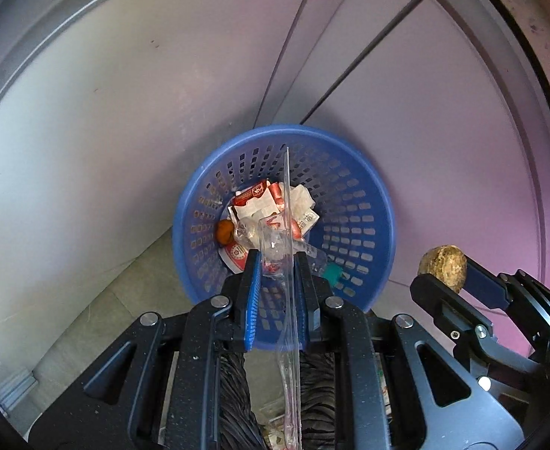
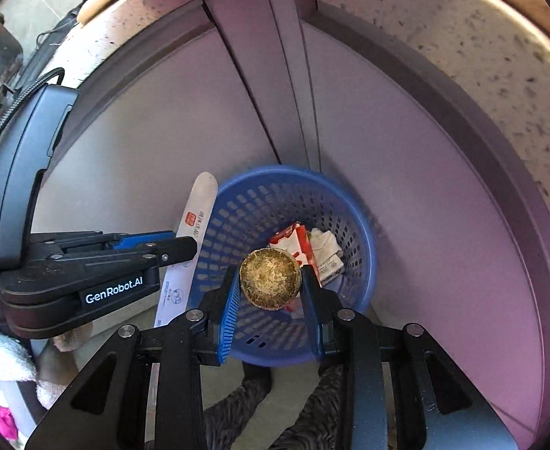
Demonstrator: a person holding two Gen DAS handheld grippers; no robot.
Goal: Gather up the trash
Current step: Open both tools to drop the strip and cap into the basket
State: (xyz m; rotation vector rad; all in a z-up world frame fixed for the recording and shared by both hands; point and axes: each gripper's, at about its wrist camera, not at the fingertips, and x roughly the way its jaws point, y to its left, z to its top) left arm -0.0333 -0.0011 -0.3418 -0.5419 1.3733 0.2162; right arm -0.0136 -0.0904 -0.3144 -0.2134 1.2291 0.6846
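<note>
**Ana:** Where the two pale cabinet panels (image 1: 132, 120) meet in a corner, what stands on the floor (image 1: 98, 322)?

**Ben:** A blue basket (image 1: 381, 202) with slotted walls, tucked right into that corner. Both claws hang above its mouth, looking down into it.

**Ana:** What is inside the basket?

**Ben:** At the bottom lie a red and white carton (image 1: 254, 197), crumpled white paper (image 1: 303, 198) just beside it, and a small orange lump (image 1: 225, 232) against the basket's left wall. A little green piece (image 1: 333, 273) sits lower on the basket's right wall.

**Ana:** And the left claw (image 1: 276, 281)?

**Ben:** It is clenched on a flat clear plastic package (image 1: 288, 225), held edge-on over the basket. From the right wrist view the same package (image 2: 188, 247) shows its white printed face, hanging just outside the basket's left rim (image 2: 215, 202).

**Ana:** The right claw (image 2: 271, 292)?

**Ben:** Its blue pads (image 2: 230, 311) grip a round, brown, crusty bun (image 2: 270, 279) on both sides, directly above the basket's inside. From the left wrist view the bun (image 1: 443, 268) sits to the right of the basket, past its rim.
</note>
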